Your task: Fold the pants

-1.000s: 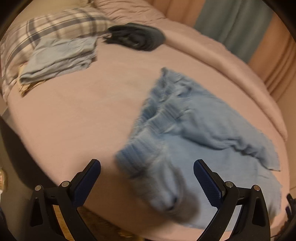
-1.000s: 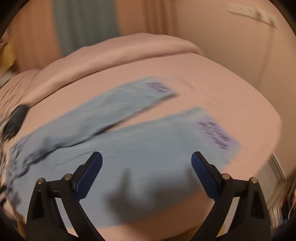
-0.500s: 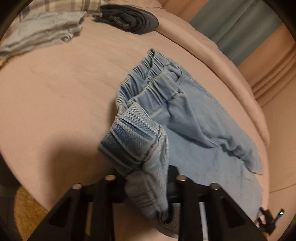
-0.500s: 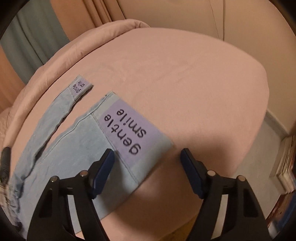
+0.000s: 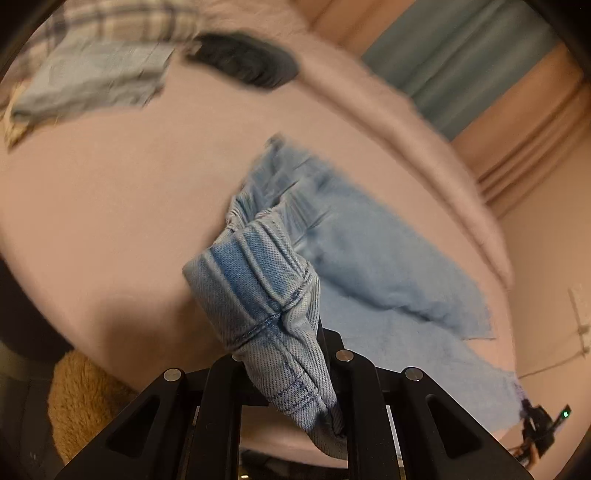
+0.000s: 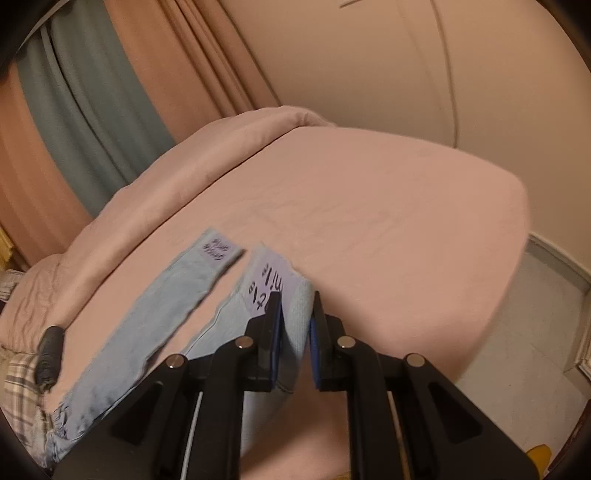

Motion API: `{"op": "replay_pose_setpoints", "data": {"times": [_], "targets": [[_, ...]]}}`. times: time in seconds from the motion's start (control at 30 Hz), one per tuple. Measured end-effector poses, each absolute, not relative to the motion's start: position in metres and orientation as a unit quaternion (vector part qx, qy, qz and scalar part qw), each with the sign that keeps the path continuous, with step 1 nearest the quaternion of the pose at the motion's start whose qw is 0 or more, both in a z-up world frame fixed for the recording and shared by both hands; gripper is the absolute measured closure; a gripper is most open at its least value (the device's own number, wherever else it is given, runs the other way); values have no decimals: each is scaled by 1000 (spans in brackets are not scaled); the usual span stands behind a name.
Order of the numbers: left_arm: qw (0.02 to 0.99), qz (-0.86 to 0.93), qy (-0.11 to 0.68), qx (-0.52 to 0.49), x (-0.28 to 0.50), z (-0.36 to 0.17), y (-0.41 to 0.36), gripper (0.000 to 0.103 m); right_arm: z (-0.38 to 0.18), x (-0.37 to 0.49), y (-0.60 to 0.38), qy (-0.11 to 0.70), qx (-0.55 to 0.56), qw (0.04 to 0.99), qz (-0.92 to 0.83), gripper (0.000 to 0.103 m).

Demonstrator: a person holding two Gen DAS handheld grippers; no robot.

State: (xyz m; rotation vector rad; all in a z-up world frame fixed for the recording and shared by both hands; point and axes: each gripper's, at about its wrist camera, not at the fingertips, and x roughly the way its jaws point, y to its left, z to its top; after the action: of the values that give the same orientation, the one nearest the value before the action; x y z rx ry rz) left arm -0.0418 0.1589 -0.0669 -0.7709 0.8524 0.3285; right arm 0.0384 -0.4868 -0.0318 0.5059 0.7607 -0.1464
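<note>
Two grippers are clamped on one pair of light-blue denim pants (image 5: 369,258) that is spread across a pink bed (image 5: 110,221). By the left gripper (image 5: 291,373), the jaws are closed on the elastic waistband, and a bunch of ribbed, stitched denim is lifted off the sheet while the rest of the waist and both legs lie flat behind it. By the right gripper (image 6: 295,328), the jaws are pinched on the hem of the nearer leg, which is raised slightly on edge between the blue pads. A lilac patch with dark lettering (image 6: 266,280) is seen at that hem, partly covered, and a smaller matching patch (image 6: 218,251) is carried by the other leg, which lies flat just beside it with a strip of sheet between them. The weave of the denim is coarse and sharp near the left camera; farther off it is blurred. A folded pale-blue garment (image 5: 92,85) and a dark folded garment (image 5: 243,61) are set apart near the head of the bed, by a plaid pillow (image 5: 122,18). Peach and teal curtains (image 6: 92,110) hang beyond.
</note>
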Motion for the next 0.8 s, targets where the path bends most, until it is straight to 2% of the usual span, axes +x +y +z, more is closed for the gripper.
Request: {"op": "replay_pose_setpoints", "data": {"times": [0.1,0.17,0.27,0.3,0.33,0.37,0.4,0.43,0.5,0.53,0.63,0.8], "targets": [[819,167,429,-342,-37,-94,155,87,-63,47,-491,412,250,873,-77,89],[825,172,428,-327,-38,-90,149,84,-90,55,-486,457,220,856,-97,89],[821,179,441,-314,-36,-79,147,72,-103,55,-481,473,184,854,-110,87],[820,186,444,-311,-37,-75,148,60,-98,54,-480,475,182,854,-115,81],[819,199,443,-306,-40,-68,150,45,-93,55,-480,483,178,848,-126,68],[821,209,437,-302,-45,-62,151,37,-87,55,-481,488,176,844,-134,61],[826,218,426,-297,-50,-53,153,25,-80,55,-481,487,173,845,-139,45],[834,223,410,-294,-53,-42,156,16,-69,56,-479,482,168,848,-141,32],[843,228,387,-296,-59,-25,163,13,-45,60,-471,470,161,856,-142,23],[846,229,380,-295,-59,-17,164,13,-37,63,-466,469,160,858,-136,21],[853,217,372,-295,-47,-7,162,13,-11,89,-433,467,192,861,-61,17],[850,175,368,-335,-22,-5,153,13,2,149,-354,499,220,837,44,17]]}}
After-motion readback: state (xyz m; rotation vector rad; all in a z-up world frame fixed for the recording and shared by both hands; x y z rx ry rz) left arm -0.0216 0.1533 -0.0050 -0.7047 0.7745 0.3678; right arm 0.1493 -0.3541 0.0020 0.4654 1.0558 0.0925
